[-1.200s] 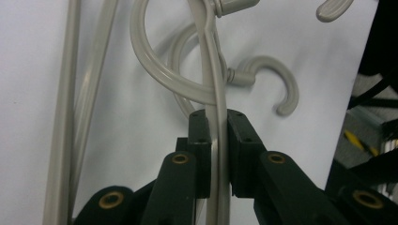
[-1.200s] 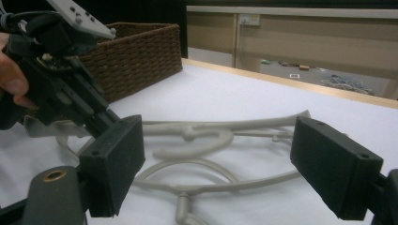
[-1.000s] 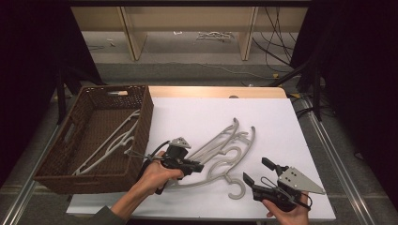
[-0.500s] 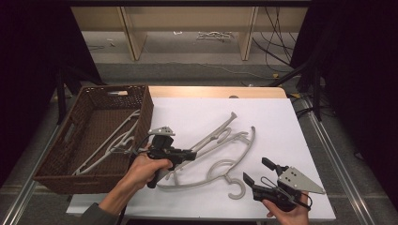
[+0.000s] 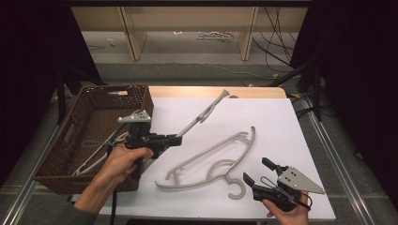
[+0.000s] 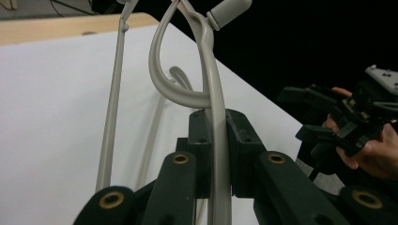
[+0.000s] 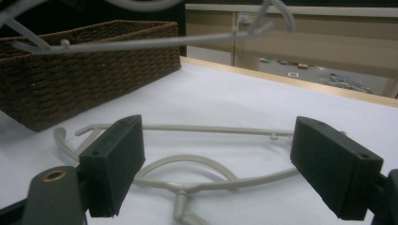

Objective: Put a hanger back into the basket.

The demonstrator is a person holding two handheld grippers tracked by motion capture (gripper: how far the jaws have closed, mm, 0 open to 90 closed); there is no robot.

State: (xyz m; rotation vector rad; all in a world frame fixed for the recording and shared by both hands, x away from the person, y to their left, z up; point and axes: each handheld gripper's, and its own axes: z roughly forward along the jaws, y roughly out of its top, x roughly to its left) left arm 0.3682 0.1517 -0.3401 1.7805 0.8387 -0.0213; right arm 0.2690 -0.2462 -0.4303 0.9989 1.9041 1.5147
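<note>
My left gripper (image 5: 175,139) is shut on a grey plastic hanger (image 5: 202,114), held in the air beside the brown wicker basket (image 5: 112,88). In the left gripper view the jaws (image 6: 216,129) clamp the hanger's bar (image 6: 212,84). A second grey hanger (image 5: 211,161) lies flat on the white table (image 5: 267,117), its hook toward me. My right gripper (image 5: 256,169) stands open just right of that hook, nothing between its pads. Through its jaws (image 7: 223,161) I see the lying hanger (image 7: 187,180), with the lifted hanger (image 7: 141,42) above.
The basket (image 7: 70,70) sits at the table's left edge and holds at least one more grey hanger (image 5: 96,159). Behind the table are a wooden shelf frame (image 5: 187,28) and cables on the floor. The other hand and its gripper (image 6: 349,117) show off the table's edge.
My left gripper has lifted its hanger off the table and carried it left and up toward the basket. The other hanger now lies alone. The right gripper has stayed put.
</note>
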